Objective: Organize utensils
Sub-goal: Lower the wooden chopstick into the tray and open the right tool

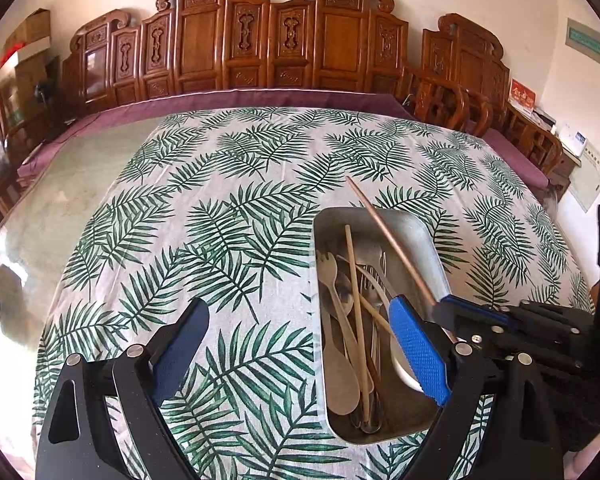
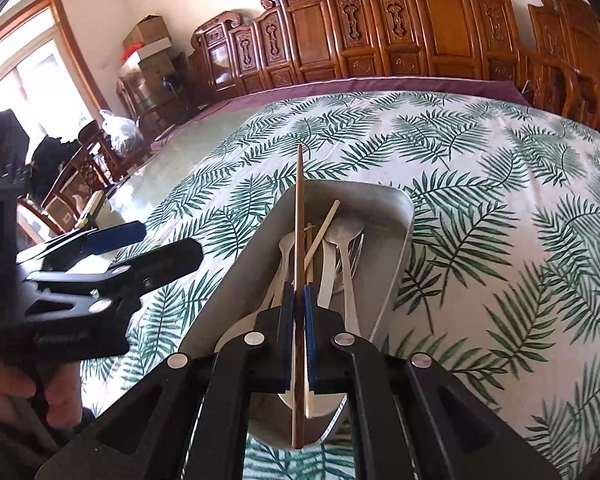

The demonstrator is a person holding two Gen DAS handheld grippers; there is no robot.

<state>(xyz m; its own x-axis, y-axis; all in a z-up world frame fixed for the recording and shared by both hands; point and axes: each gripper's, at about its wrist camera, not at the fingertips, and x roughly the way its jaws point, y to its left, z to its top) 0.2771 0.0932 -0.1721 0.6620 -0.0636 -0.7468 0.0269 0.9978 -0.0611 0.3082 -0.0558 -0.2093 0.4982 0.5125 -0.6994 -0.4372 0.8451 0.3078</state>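
Observation:
A metal tray (image 1: pixel 428 240) lies on the leaf-print cloth, with wooden spoons (image 1: pixel 340 380), metal cutlery and pale chopsticks (image 1: pixel 356 320) piled inside. My left gripper (image 1: pixel 300 308) stands open, nothing between its fingers; its right finger (image 1: pixel 418 344) hangs over the tray. My right gripper (image 2: pixel 299 292) is shut on a brown chopstick (image 2: pixel 299 200), which points up and away over the tray (image 2: pixel 396 200). In the left wrist view the right gripper (image 1: pixel 440 306) comes in from the right, its chopstick (image 1: pixel 388 232) slanting across the tray. The left gripper (image 2: pixel 172 240) shows left of the tray.
The leaf-print tablecloth (image 1: pixel 240 200) covers most of the table; a bare glossy strip (image 1: pixel 72 208) runs along its left. Carved wooden benches (image 1: pixel 260 40) with a purple cushion stand behind. Chairs and boxes (image 2: pixel 148 40) crowd the left. A hand (image 2: pixel 60 396) grips the left tool.

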